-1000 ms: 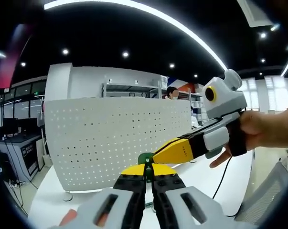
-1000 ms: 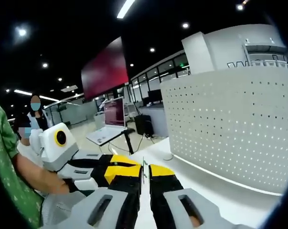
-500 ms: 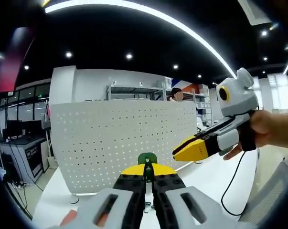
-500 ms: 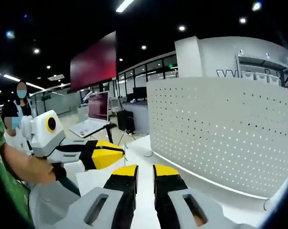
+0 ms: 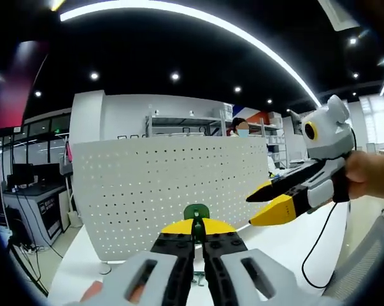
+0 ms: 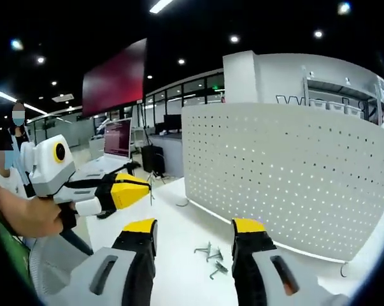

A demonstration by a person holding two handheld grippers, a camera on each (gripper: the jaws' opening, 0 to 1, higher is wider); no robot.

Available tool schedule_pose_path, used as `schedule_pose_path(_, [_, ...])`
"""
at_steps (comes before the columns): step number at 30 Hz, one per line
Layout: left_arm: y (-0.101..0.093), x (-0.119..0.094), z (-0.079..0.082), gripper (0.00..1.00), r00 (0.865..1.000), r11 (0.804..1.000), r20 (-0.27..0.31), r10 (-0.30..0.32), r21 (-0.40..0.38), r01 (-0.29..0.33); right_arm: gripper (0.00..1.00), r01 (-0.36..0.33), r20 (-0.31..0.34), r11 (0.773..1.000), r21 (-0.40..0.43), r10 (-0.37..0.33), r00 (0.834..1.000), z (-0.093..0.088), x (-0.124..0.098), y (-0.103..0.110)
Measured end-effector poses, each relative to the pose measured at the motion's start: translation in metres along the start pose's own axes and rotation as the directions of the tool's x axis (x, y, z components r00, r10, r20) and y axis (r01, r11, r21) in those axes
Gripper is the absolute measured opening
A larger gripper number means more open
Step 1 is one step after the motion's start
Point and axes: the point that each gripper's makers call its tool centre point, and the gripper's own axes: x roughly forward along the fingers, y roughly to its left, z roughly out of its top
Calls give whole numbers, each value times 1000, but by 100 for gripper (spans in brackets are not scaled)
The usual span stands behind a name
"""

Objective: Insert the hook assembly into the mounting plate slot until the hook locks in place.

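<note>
1. Big white curved metal board full of small round holes [image 5: 160, 191] standing upright on the white table [image 6: 179, 255]. Same board [image 6: 287, 178] in the right gripper view too, on the right side.
2. Left gripper [image 5: 197, 224] low in front of the holey board, with black jaws and yellow tips squeezed tight together.
3. Small green round piece with a thin metal stem [image 5: 196, 213] pinched between those tips, poking up in front of the board and not touching it.
4. Same left gripper [image 6: 141, 189] in the right gripper view, out to the left of the board, held in a person's hand [image 6: 35, 217]. Thin bit of metal sticking down from its yellow tip, too small to tell more.
5. Right gripper [image 6: 195, 226] with jaws spread wide apart and nothing between them.
6. Few small grey metal hooks [image 6: 211, 258] lying loose on the table, near the foot of the board, seen between the spread jaws.
7. Right gripper [image 5: 268, 203] in the left gripper view as well, off to the right of the board and up in the air, its two yellow tips apart, held by a hand [image 5: 370, 175].
8. Black cable [image 5: 316, 255] hanging down under that hand toward the table.
</note>
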Motion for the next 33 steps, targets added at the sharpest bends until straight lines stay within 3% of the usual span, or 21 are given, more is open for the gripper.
schedule_pose_path(4, [2, 0, -1, 2, 1000, 1000, -1, 4, -4, -4, 77, -13, 32, 1000, -2, 13, 999, 5, -4, 0])
schedule_pose_path(7, [2, 1, 0, 3, 1000, 1000, -3, 6, -7, -6, 89, 36, 85, 999, 22, -38, 996, 13, -8, -9])
schedule_pose_path(12, [3, 3, 1, 3, 1000, 1000, -2, 6, -9, -6, 100, 79, 87, 997, 25, -81, 993, 11, -12, -19])
schedule_pose_path(22, [19, 6, 10, 3, 999, 999, 11, 32, -8, -32, 100, 114, 111, 993, 17, -115, 987, 18, -23, -25])
schedule_pose_path(33, [71, 30, 44, 3, 990, 992, 68, 121, 30, -123, 100, 113, 118, 993, 39, -117, 986, 17, -26, -23])
